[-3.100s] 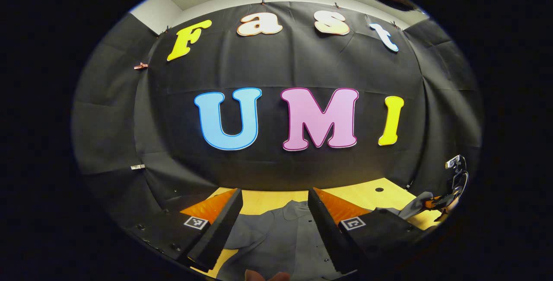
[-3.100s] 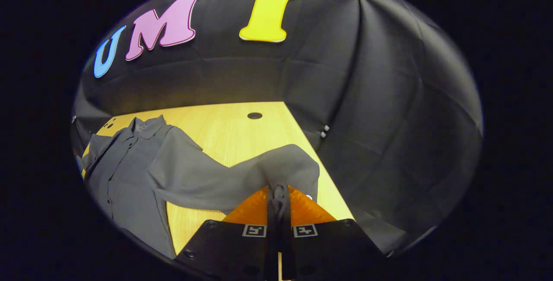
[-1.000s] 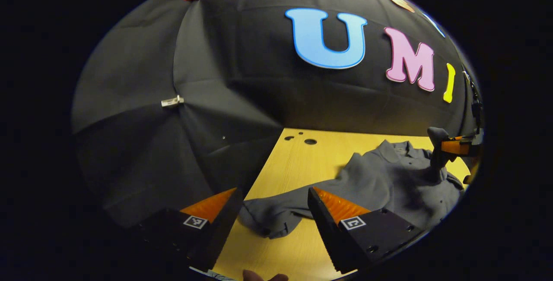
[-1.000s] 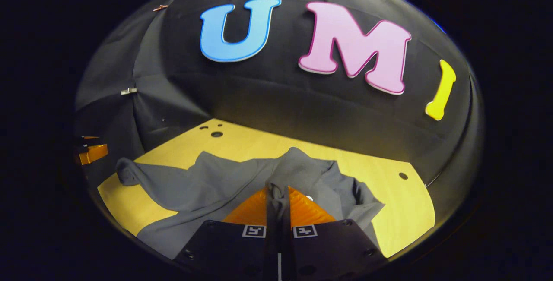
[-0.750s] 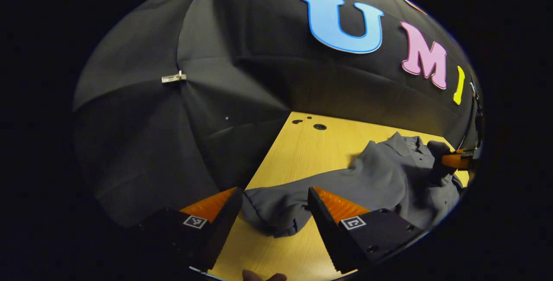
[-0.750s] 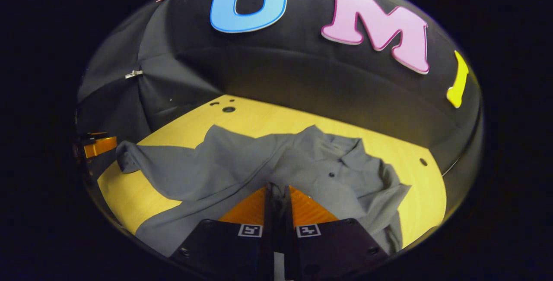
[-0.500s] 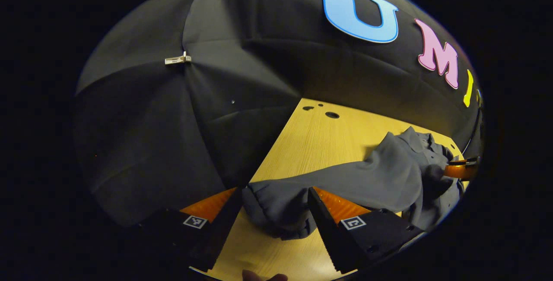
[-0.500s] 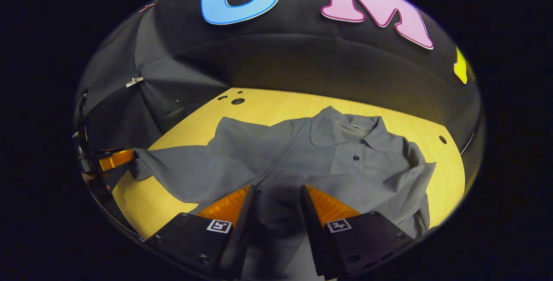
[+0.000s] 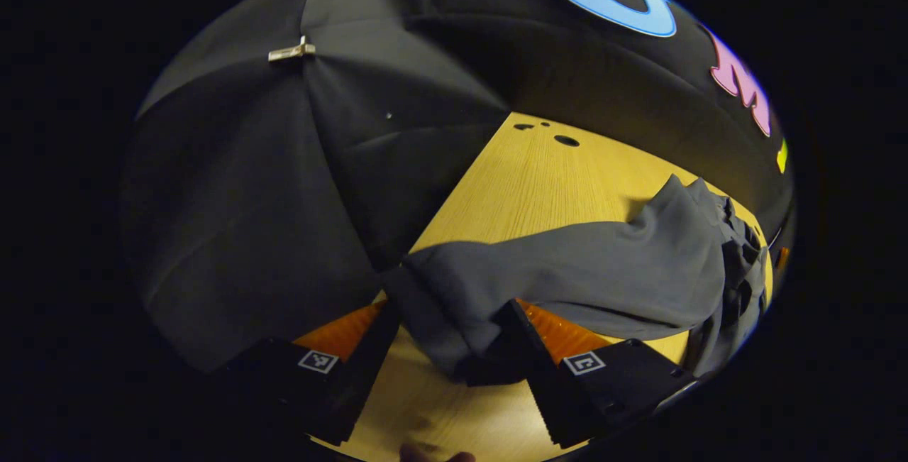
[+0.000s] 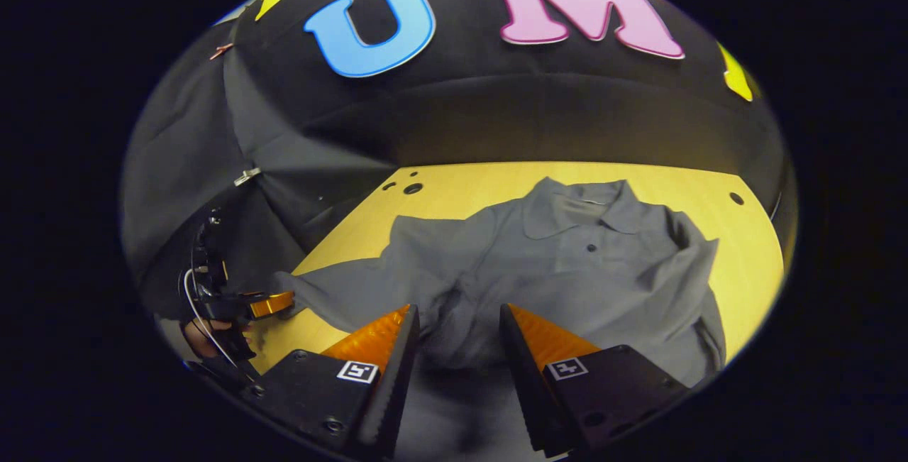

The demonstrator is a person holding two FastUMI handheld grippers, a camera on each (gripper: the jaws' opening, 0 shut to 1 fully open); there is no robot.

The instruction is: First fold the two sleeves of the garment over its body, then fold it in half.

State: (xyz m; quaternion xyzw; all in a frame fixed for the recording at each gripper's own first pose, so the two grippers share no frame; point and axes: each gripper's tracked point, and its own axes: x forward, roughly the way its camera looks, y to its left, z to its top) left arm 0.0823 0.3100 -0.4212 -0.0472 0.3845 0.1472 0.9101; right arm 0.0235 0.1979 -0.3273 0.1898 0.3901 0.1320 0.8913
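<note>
**Grey shirt lies across booth table, one sleeve folded, the other at an open gripper**

The right gripper view takes in the whole grey garment (image 10: 567, 270) on the yellow wood-grain table (image 10: 468, 192): soft collar (image 10: 582, 206) at the far side, a small dark button on the placket, and the right sleeve (image 10: 691, 270) lying rumpled over the body. The left gripper view gives instead a close look along the left sleeve (image 9: 567, 274), stretched out from the bunched body toward the camera, with round holes in the tabletop (image 9: 539, 178) beyond it.

The cloth is matte and limp, creased in loose folds; the table is smooth with a fine straight grain.

The right gripper (image 10: 454, 327) stands spread wide, its ridged, wedge-shaped fingers (image 10: 376, 341) poised over the garment's lower body, nothing between them pressed. The left gripper (image 9: 447, 323) is likewise spread; the sleeve's cuff (image 9: 443, 327) sits between its fingers and drapes against the right-hand one, not pinched. From the right gripper view, the left gripper (image 10: 269, 304) appears far to the left, at the sleeve's tip, a hand (image 10: 202, 338) behind it.
</note>
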